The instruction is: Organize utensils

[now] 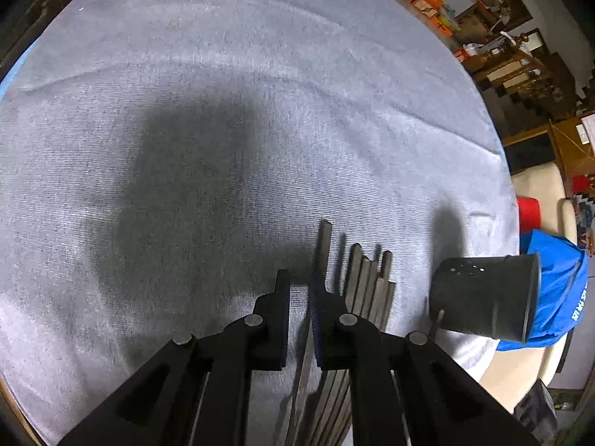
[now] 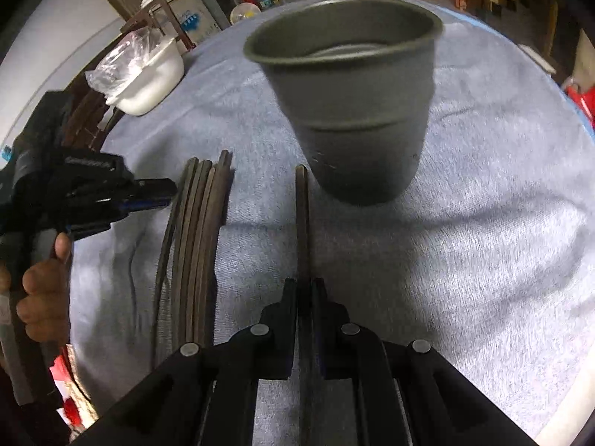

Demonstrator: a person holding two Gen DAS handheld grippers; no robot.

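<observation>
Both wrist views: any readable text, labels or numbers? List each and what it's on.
None can be read.
White print on the blue cloth beside the dark grey holder cup: blurred.
Blue print on the white box behind the table: blurred.
Pale lettering on the black body of the left tongs: too blurred.
Orange boxes in the background: too small.

From my feed, the cloth (image 2: 465, 223) over the desk is pale grey-blue with a fine ribbed weave. Chopsticks (image 2: 197, 230) are dark brown, the cup (image 2: 353, 111) matte dark grey, the bowl (image 2: 148, 85) white. Both grippers look black with blue pads.
</observation>
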